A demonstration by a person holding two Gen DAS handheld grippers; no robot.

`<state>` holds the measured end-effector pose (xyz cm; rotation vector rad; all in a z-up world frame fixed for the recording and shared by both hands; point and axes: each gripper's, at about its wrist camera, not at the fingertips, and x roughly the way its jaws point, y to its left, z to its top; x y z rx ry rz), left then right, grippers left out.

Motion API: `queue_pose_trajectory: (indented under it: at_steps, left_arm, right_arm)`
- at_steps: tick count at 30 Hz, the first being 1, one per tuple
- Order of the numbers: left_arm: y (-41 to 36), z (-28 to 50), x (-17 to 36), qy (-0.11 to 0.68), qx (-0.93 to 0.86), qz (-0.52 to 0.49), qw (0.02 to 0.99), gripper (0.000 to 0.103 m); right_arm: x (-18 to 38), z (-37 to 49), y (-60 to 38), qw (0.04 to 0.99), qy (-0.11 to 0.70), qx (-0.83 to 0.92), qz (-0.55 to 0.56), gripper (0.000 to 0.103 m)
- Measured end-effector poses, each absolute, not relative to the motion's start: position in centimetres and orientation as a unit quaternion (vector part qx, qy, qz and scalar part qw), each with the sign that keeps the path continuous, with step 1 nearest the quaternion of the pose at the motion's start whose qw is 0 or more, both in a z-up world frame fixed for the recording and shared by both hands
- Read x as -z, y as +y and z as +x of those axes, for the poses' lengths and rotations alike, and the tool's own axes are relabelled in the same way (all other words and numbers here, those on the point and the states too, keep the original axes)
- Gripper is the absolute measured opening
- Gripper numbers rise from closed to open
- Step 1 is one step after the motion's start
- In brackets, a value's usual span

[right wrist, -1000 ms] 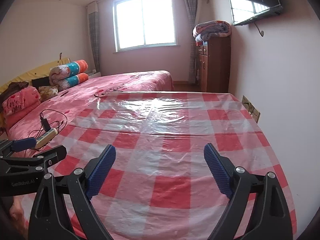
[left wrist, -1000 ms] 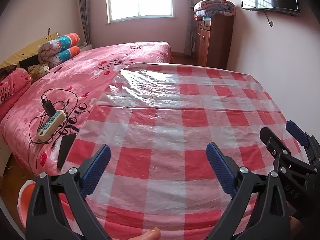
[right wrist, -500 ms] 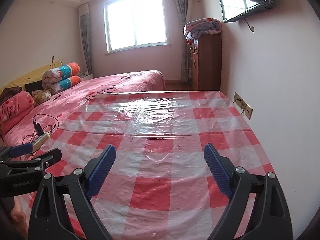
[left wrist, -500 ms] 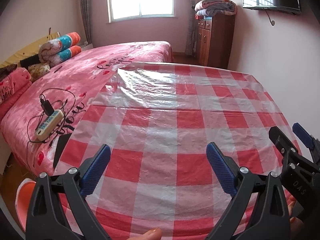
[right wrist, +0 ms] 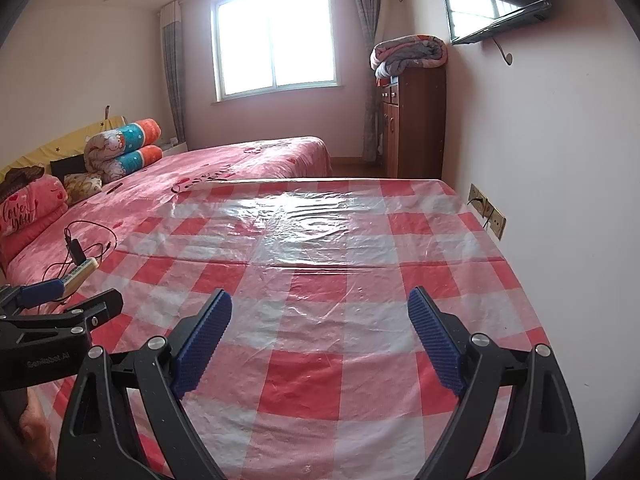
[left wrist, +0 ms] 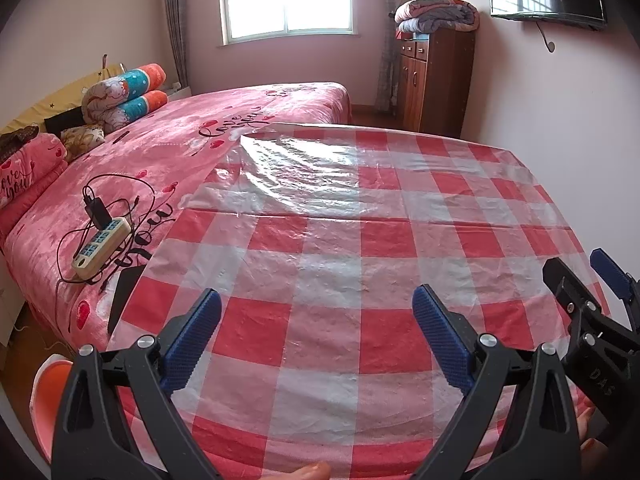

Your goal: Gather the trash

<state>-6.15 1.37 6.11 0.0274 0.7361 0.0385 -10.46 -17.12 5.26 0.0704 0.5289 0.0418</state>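
Note:
A red-and-white checked plastic cloth (left wrist: 360, 248) covers the table in front of me; it also fills the right wrist view (right wrist: 320, 280). No trash shows on it in either view. My left gripper (left wrist: 316, 300) is open and empty above the near edge of the cloth. My right gripper (right wrist: 320, 304) is open and empty, held over the cloth's near right part. The right gripper shows at the right edge of the left wrist view (left wrist: 588, 280); the left gripper shows at the left edge of the right wrist view (right wrist: 72, 300).
A pink bed (left wrist: 160, 160) stands left of the table with a power strip (left wrist: 100, 254) and cables on it. An orange bin (left wrist: 48, 392) shows low at the left. A wooden cabinet (left wrist: 432, 80) stands at the back. The wall (right wrist: 560, 200) with sockets runs along the right.
Both grippers have tilted up and drawn back a little, so more of the room and wall shows. Both stay open and empty.

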Motion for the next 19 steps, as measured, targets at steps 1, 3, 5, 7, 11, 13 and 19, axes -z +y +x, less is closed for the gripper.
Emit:
queue_pose_trajectory:
  at_steps: [1, 3, 5, 7, 11, 13, 19]
  left_arm:
    - [1.4, -6.1, -6.0, 0.361, -0.018, 0.013, 0.932, 0.097]
    - [1.2, -6.1, -5.8, 0.363, -0.014, 0.013, 0.932, 0.097]
    - [1.0, -6.0, -5.5, 0.363, -0.013, 0.018, 0.932, 0.097]
    - [0.7, -5.8, -5.0, 0.367, -0.009, 0.016, 0.93, 0.097]
    - [-0.1, -4.8, -3.5, 0.393, -0.005, 0.018, 0.919, 0.097]
    - [-0.3, -4.2, -2.7, 0.41, -0.005, 0.016, 0.912, 0.097]
    - [-0.9, -2.3, -0.6, 0.441, -0.018, 0.009, 0.897, 0.097]
  right_arm:
    - [-5.3, -10.5, -17.1, 0.964, 0.262, -0.021, 0.035, 0.089]
    - [-5.2, -10.4, -17.1, 0.964, 0.263, -0.024, 0.04, 0.089]
    - [-5.2, -10.4, -17.1, 0.963, 0.266, -0.025, 0.04, 0.089]
    - [-5.0, -10.3, -17.2, 0.962, 0.271, -0.023, 0.04, 0.089]
    - [-4.4, -9.5, -17.7, 0.955, 0.293, -0.017, 0.05, 0.09]
    - [-4.0, -8.9, -18.2, 0.949, 0.309, -0.011, 0.056, 0.094]
    - [-2.4, -7.0, -19.4, 0.931, 0.36, 0.011, 0.06, 0.094]
